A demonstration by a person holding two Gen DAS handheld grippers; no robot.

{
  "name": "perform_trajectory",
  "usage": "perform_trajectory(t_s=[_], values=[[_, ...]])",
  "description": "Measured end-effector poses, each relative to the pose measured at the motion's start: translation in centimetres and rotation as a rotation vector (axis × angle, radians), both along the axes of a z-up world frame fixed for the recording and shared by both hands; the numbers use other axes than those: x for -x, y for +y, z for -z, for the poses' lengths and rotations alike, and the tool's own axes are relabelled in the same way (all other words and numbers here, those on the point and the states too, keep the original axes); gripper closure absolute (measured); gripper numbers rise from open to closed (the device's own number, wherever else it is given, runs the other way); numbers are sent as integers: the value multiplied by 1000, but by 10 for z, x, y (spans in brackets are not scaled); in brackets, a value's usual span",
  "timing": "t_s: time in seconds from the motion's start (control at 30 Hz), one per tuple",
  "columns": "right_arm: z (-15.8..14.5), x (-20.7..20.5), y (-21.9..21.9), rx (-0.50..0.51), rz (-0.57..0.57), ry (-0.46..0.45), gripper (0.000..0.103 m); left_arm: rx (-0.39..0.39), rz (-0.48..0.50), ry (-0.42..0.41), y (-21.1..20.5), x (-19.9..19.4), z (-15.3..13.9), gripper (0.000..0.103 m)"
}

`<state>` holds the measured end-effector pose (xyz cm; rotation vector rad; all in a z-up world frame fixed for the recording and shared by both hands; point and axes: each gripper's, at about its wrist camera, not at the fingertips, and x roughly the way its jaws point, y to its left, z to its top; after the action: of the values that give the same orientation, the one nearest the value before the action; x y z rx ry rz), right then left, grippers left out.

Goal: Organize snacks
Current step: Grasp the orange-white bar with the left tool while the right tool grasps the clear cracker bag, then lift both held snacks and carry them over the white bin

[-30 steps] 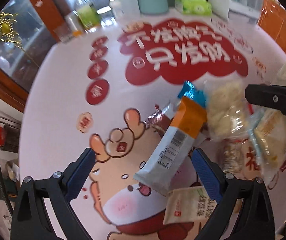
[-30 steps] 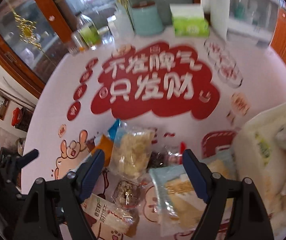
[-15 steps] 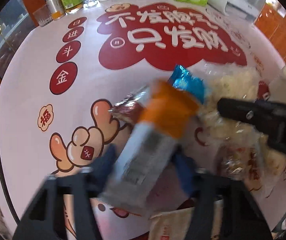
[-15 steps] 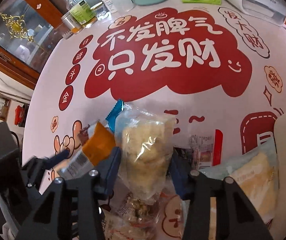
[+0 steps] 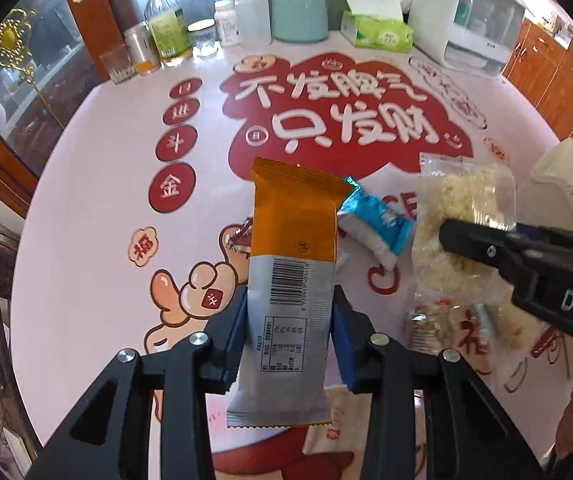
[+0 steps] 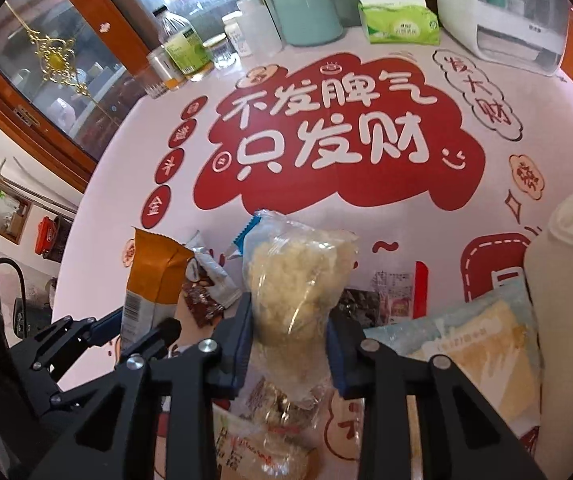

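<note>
My left gripper [image 5: 289, 334] is shut on an orange and silver snack bar [image 5: 291, 264] and holds it lifted above the table; the bar also shows in the right wrist view [image 6: 154, 280]. My right gripper [image 6: 289, 338] is shut on a clear bag of pale crumbly snack [image 6: 298, 280], which also shows in the left wrist view [image 5: 462, 216]. A blue and white packet [image 5: 374, 224] and a small brown packet [image 6: 200, 302] lie on the table between the two grippers.
A yellow snack bag [image 6: 482, 348] lies at the right beside a white container [image 6: 566, 264]. More small packets [image 6: 282, 404] lie under my right gripper. Bottles [image 5: 166, 28], a teal canister [image 5: 300, 10], a tissue box [image 5: 378, 28] and a white appliance [image 5: 470, 20] stand at the table's far edge.
Both grippers were open over the snack pile. The left one has shut on the orange bar and lifted it upright. The right one has shut on the clear bag.
</note>
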<state>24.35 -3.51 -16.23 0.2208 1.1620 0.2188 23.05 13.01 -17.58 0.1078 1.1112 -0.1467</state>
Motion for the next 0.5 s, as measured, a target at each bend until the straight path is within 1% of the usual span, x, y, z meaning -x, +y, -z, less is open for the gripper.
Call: perform_trajectory(t_s=[0.27,0.5], values=[[-32,28,-17,-29,-5,-55,71,1,29,-68,-29,28,-41,66],[-55,60,-48,-21,12,-102,70,5,79,-93,-74,51,-60,66]])
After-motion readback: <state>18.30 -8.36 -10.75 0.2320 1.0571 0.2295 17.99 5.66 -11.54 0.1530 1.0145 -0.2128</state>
